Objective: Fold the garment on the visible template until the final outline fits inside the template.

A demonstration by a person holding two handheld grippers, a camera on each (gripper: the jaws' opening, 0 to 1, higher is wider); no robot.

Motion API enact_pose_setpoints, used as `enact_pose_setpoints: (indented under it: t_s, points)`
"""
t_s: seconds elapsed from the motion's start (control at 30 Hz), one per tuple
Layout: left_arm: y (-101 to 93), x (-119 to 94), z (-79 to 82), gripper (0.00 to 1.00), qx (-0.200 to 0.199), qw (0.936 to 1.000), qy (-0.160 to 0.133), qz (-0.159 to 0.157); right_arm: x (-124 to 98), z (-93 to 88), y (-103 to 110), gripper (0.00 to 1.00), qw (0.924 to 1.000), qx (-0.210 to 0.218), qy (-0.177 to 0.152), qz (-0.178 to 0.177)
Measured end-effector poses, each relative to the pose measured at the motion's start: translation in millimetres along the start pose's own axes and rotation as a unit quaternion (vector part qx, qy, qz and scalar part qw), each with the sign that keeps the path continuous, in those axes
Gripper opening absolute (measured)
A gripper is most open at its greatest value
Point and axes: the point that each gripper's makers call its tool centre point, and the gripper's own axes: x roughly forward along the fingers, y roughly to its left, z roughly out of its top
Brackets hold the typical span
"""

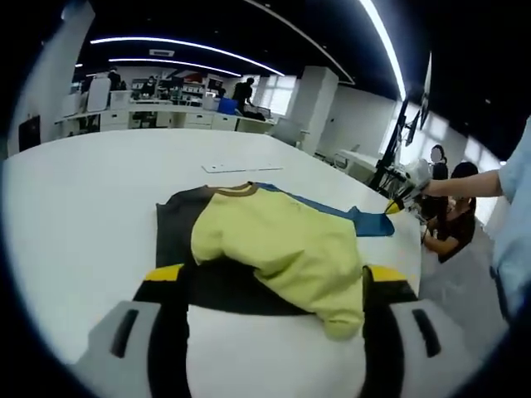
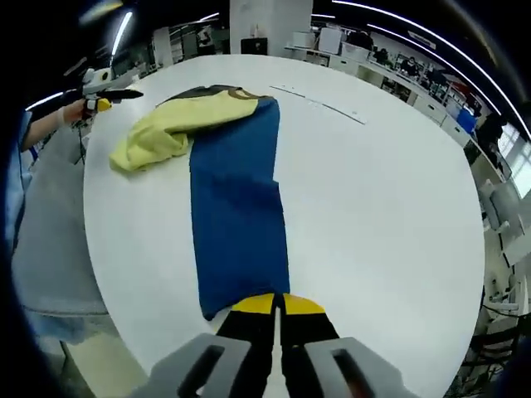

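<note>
My right gripper (image 2: 278,305) sits at six o'clock in the right gripper view, yellow-tipped jaws pressed together on the near hem of the garment (image 2: 236,207), pinching the soft blue cloth. That blue panel runs away from me as a long smooth strip toward twelve o'clock, lying flat on the white table (image 2: 390,191). At its far end, around eleven o'clock, a pale yellow sleeve (image 2: 158,137) is bunched and rumpled, with a brown ribbed collar (image 2: 242,95) beside it.

My left gripper (image 1: 274,286) shows in the left gripper view, jaws spread wide, yellow tips on either side, holding nothing. Between them lies the dark rectangular template (image 1: 228,286), matte and flat, with the yellow fabric draped in loose folds over it. Blue cloth pokes out toward two o'clock. Farther off, thin strips (image 1: 241,167) lie on the tabletop at twelve o'clock. Beyond are desks (image 1: 166,116) and a white pillar (image 1: 319,104).
</note>
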Motion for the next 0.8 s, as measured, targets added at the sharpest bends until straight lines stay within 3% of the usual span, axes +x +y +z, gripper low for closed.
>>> enact_pose_setpoints:
  t_s: [0.23, 0.8]
  points:
    - [3.1, 2, -4.9, 0.83, -0.008, 0.9999, 0.004, 0.005, -3, -0.8, -15, 0.0, 0.9989, -0.031, 0.033, -0.005]
    - [11.3, 4, -15.2, 0.83, -0.021, 0.9994, 0.017, 0.021, -7, 8.5, -92, 0.0, 0.9974, -0.011, 0.052, -0.048]
